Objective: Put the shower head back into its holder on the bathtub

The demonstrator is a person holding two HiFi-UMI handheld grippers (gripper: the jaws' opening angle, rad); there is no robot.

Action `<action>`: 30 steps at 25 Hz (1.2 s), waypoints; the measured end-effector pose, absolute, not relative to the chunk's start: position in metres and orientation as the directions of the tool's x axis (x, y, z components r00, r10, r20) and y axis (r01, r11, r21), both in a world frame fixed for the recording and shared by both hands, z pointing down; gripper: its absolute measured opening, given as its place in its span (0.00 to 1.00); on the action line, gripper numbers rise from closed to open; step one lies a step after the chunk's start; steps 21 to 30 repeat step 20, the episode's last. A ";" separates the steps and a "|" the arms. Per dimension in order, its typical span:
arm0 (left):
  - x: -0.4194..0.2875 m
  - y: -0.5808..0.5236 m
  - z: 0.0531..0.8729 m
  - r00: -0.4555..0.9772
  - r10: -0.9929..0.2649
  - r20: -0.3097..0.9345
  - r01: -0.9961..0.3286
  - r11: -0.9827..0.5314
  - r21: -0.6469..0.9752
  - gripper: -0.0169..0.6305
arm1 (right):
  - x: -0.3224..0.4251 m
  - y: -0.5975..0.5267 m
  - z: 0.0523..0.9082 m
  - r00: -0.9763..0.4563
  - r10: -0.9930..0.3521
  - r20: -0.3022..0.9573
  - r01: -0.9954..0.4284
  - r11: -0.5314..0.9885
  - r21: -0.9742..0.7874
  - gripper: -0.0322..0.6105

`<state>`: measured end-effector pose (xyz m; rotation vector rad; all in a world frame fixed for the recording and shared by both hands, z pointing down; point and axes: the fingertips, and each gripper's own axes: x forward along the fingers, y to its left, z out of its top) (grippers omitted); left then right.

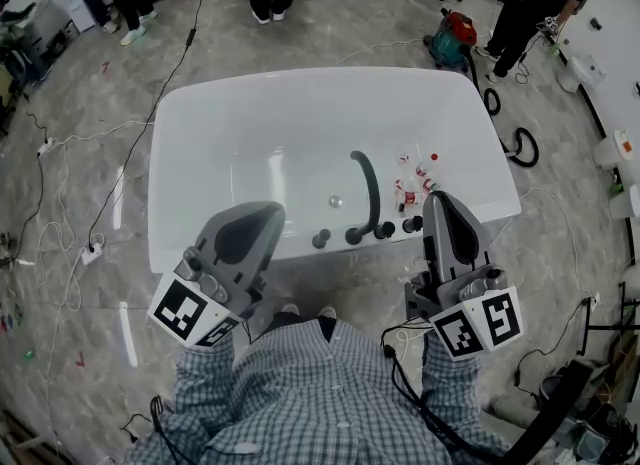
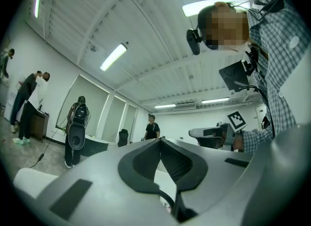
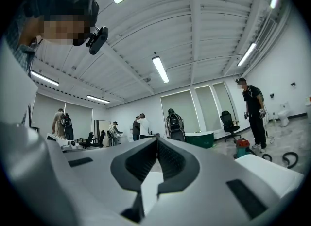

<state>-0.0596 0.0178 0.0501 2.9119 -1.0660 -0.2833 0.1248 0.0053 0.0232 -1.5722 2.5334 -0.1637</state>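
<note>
A white bathtub (image 1: pixel 300 84) stands in front of me. On its near rim are a curved black spout (image 1: pixel 367 185) and a row of black knobs (image 1: pixel 353 236). I cannot pick out the shower head or its holder with certainty among these black fittings. My left gripper (image 1: pixel 268 211) is shut and empty, its tip over the near rim left of the knobs. The right gripper (image 1: pixel 438 197) is also shut and empty, just right of the knobs. Both gripper views look level across the room, with the left gripper (image 2: pixel 159 140) and the right gripper (image 3: pixel 157 139) showing their pads together.
Small bottles (image 1: pixel 411 181) stand on the rim's right end. A red vacuum (image 1: pixel 455 33) and black hose loops (image 1: pixel 524 147) lie past the tub's right corner. Cables and a power strip (image 1: pixel 90 251) cross the floor at left. Several people stand beyond the tub.
</note>
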 end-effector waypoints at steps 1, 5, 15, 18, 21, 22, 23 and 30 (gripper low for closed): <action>-0.058 0.018 0.050 0.750 -0.642 -0.159 -0.637 -0.766 0.088 0.04 | 0.126 0.005 0.024 -0.437 -0.896 -0.073 -0.879 0.443 -0.174 0.07; -0.052 0.020 0.051 0.752 -0.643 -0.149 -0.636 -0.766 0.093 0.04 | 0.131 0.005 0.025 -0.438 -0.896 -0.064 -0.879 0.443 -0.179 0.07; -0.061 0.022 0.055 0.750 -0.648 -0.134 -0.640 -0.762 0.100 0.04 | 0.117 0.003 0.029 -0.460 -0.886 -0.054 -0.869 0.462 -0.179 0.07; -0.062 0.021 0.056 0.752 -0.646 -0.131 -0.638 -0.763 0.104 0.04 | 0.114 0.001 0.030 -0.464 -0.885 -0.049 -0.867 0.465 -0.181 0.07; -0.062 0.020 0.057 0.753 -0.645 -0.127 -0.636 -0.764 0.107 0.04 | 0.112 0.000 0.031 -0.466 -0.884 -0.047 -0.866 0.466 -0.183 0.07; -0.062 0.020 0.057 0.753 -0.645 -0.127 -0.636 -0.764 0.107 0.04 | 0.112 0.000 0.031 -0.466 -0.884 -0.047 -0.866 0.466 -0.183 0.07; -0.062 0.020 0.057 0.753 -0.645 -0.127 -0.636 -0.764 0.107 0.04 | 0.112 0.000 0.031 -0.466 -0.884 -0.047 -0.866 0.466 -0.183 0.07; -0.062 0.020 0.057 0.753 -0.645 -0.127 -0.636 -0.764 0.107 0.04 | 0.112 0.000 0.031 -0.466 -0.884 -0.047 -0.866 0.466 -0.183 0.07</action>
